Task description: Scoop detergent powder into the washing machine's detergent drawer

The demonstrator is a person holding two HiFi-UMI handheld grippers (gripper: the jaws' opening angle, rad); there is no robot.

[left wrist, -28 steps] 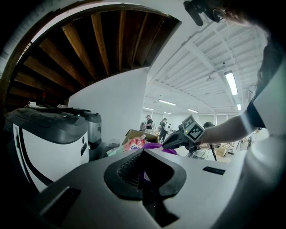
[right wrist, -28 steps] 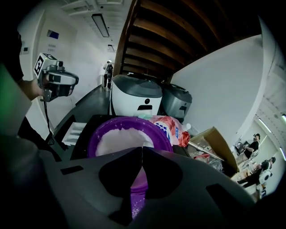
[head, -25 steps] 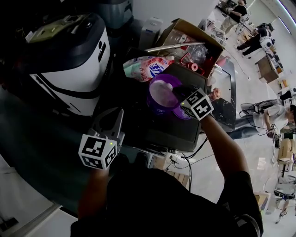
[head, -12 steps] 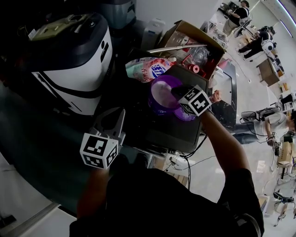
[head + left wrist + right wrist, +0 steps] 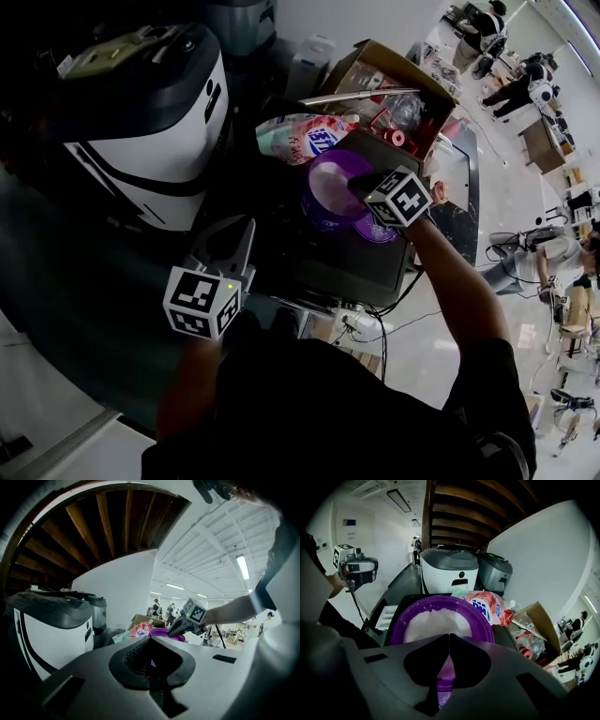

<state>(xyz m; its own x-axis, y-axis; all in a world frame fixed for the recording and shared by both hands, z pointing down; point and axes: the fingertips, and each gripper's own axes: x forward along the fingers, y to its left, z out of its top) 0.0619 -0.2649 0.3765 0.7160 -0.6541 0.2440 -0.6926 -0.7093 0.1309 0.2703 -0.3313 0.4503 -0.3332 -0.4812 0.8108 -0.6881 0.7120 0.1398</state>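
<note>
Right gripper (image 5: 364,185): jaws closed on the handle of a purple scoop (image 5: 334,184); the right gripper view (image 5: 449,640) shows the handle pinched between them.
Scoop: held level over a black surface (image 5: 328,262), its round bowl holding white powder (image 5: 433,622).
Left gripper (image 5: 228,239): held low and to the left, well apart from the scoop; jaws together, nothing between them (image 5: 150,642).
Detergent bag (image 5: 309,137): pink and green, lying just beyond the scoop.
Cardboard box (image 5: 389,67): open, behind the bag, with clutter inside.
White and black machine (image 5: 141,122): stands at the far left.
Background: people in a bright workshop.
</note>
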